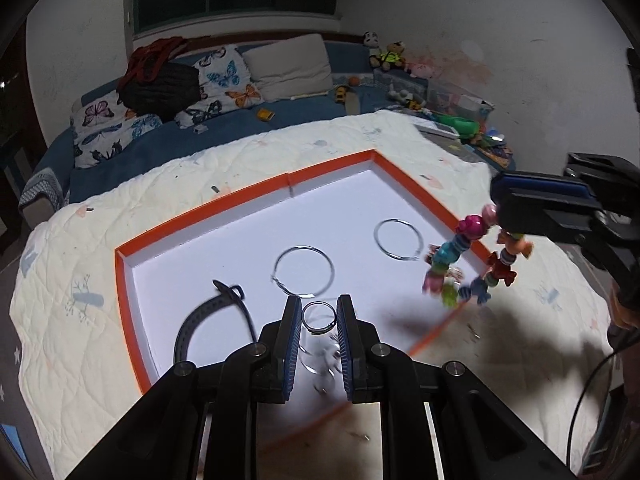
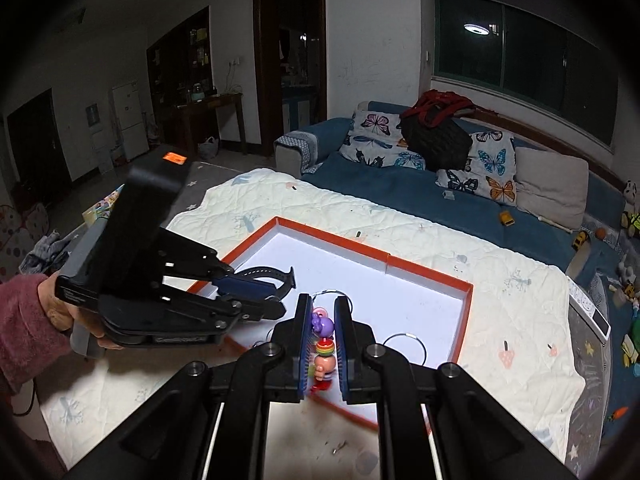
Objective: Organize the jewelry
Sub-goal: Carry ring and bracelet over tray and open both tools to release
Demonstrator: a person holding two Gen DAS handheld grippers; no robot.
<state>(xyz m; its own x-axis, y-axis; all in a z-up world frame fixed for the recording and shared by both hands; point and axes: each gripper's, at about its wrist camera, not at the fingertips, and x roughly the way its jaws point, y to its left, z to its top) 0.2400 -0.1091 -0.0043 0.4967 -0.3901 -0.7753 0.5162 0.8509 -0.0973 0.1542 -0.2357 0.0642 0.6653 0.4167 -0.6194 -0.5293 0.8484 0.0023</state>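
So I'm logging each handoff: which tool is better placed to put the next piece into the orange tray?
Right. The right tool already grips the colorful bead bracelet, hanging above the orange tray rim. The left tool holds a clear ring lower down.

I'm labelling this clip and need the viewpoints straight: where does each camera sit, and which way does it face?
Left wrist: on the left gripper, facing the sofa across the orange tray; its fingers hold a clear glass.
Right wrist: on the right gripper, facing the sofa and doorways; its fingers pinch a bead bracelet; a hand shows.
Shared: tray, hoop rings, black strap, each other's gripper.
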